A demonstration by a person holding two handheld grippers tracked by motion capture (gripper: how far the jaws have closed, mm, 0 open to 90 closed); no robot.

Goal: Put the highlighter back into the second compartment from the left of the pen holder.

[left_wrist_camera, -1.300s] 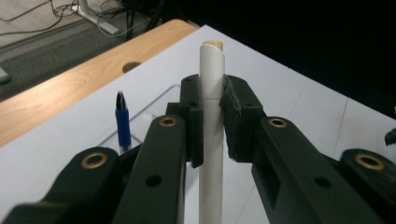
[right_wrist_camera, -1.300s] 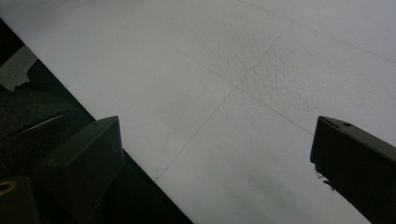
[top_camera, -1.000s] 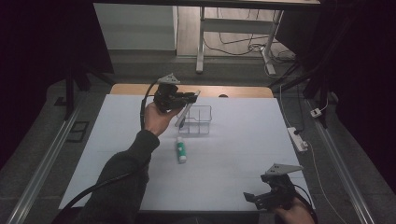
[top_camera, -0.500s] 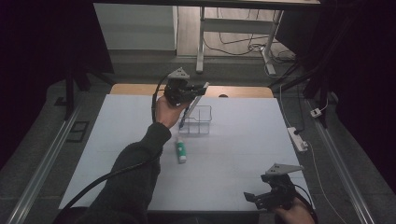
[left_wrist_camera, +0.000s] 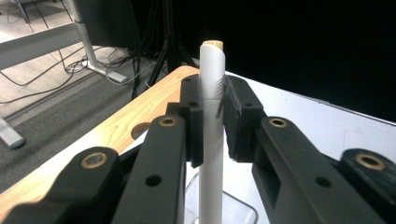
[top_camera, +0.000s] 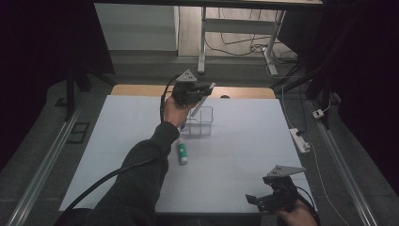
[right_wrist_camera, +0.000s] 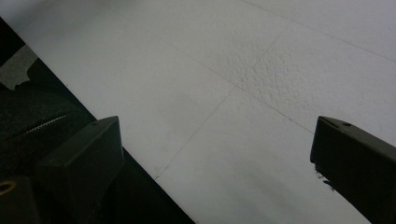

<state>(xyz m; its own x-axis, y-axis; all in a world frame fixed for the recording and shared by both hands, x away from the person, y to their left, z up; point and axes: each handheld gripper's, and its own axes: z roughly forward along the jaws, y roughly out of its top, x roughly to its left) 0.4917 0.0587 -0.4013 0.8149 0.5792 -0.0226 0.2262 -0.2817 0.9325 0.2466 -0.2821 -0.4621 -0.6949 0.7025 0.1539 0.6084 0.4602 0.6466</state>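
left gripper point(top_camera: 203, 92) clamping white pen point(left_wrist_camera: 211, 121) above clear holder point(top_camera: 199, 123), not yet dropped | glue stick point(top_camera: 181, 153) at holder's 7 o'clock, pending | right gripper point(top_camera: 259, 200) idling, jaws gaping

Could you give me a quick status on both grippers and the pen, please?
Left gripper shut on white pen, above clear holder. Right gripper open, idle over table. Glue stick lies clear of the holder.
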